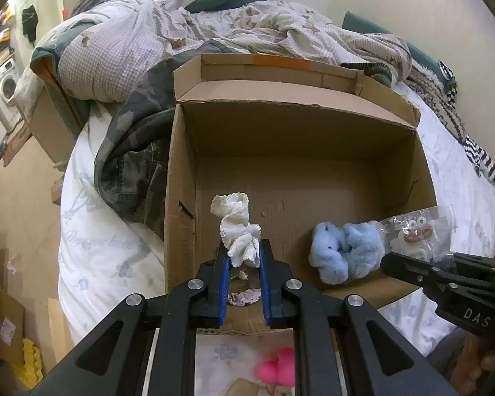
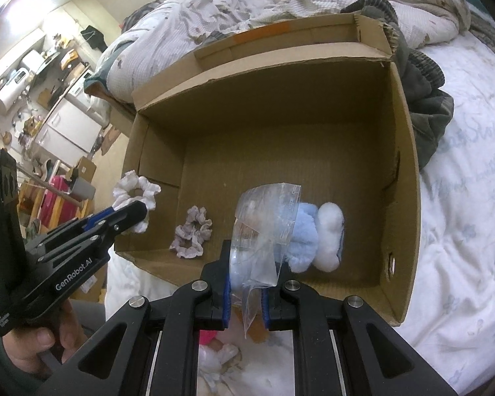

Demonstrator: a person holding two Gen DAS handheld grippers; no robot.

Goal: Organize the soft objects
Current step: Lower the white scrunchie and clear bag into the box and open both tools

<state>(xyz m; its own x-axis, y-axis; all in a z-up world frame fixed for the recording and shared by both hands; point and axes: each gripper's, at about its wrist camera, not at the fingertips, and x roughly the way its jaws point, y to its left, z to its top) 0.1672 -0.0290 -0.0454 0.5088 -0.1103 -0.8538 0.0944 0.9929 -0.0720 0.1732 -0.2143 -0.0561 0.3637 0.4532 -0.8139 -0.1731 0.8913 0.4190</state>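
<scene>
An open cardboard box lies on the bed. My left gripper is shut on a white scrunchie, held over the box's near left corner; it also shows in the right wrist view. My right gripper is shut on a clear plastic bag with a small soft item inside, held over the box's near edge; the bag shows in the left wrist view. Fluffy blue items and a pale lilac scrunchie lie in the box.
Rumpled bedding and dark camouflage clothes lie behind and left of the box. A pink soft item lies on the white sheet below the grippers. The floor and cardboard are at the left.
</scene>
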